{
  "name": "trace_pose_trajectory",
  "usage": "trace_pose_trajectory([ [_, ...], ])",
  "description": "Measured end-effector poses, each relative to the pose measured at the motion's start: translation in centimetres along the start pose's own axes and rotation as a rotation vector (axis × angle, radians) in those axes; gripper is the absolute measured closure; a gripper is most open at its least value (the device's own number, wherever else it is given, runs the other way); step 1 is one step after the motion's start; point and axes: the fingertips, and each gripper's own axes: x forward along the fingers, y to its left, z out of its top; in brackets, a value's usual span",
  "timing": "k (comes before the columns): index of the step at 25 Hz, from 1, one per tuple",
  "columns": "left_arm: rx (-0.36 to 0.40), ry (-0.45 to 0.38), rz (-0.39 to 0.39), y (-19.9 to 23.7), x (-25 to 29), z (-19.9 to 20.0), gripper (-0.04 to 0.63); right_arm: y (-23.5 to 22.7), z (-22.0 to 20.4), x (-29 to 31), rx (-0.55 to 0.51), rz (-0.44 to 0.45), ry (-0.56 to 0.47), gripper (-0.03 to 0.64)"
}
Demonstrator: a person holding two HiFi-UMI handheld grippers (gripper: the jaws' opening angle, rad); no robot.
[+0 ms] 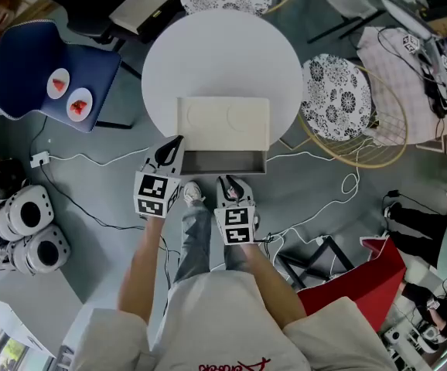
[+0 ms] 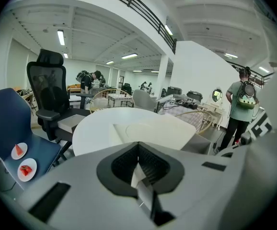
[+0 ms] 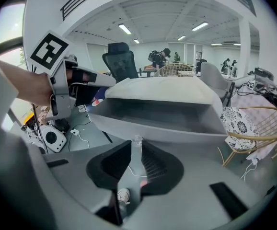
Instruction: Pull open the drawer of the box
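Observation:
A cream box sits at the near edge of the round white table. Its grey drawer stands pulled out toward me, empty inside. My right gripper is at the drawer's front, and in the right gripper view the right gripper is shut on the small clear knob, with the drawer and the box just behind it. My left gripper is at the box's front left corner. In its own view the left gripper is shut and empty, and the box lies beyond it.
A blue chair with two small plates of red food stands at the left. Patterned wicker seats are to the right of the table. White cables run over the floor beneath the drawer. My legs and shoes are below the grippers.

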Motion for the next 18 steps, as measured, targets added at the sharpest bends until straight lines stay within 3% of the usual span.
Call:
trace_pose_trajectory([
  [5, 0.000, -0.012, 0.003, -0.5, -0.8, 0.4, 0.584, -0.2, -0.2, -0.2, 0.031, 0.006, -0.004, 0.535],
  [8, 0.001, -0.016, 0.003, -0.8, -1.1, 0.5, 0.584, -0.2, -0.9, -0.4, 0.055, 0.022, 0.016, 0.492],
  [18, 0.012, -0.035, 0.021, -1.8, -2.7, 2.1, 0.584, -1.2, 0.2, -4.0, 0.013, 0.005, -0.039, 0.491],
])
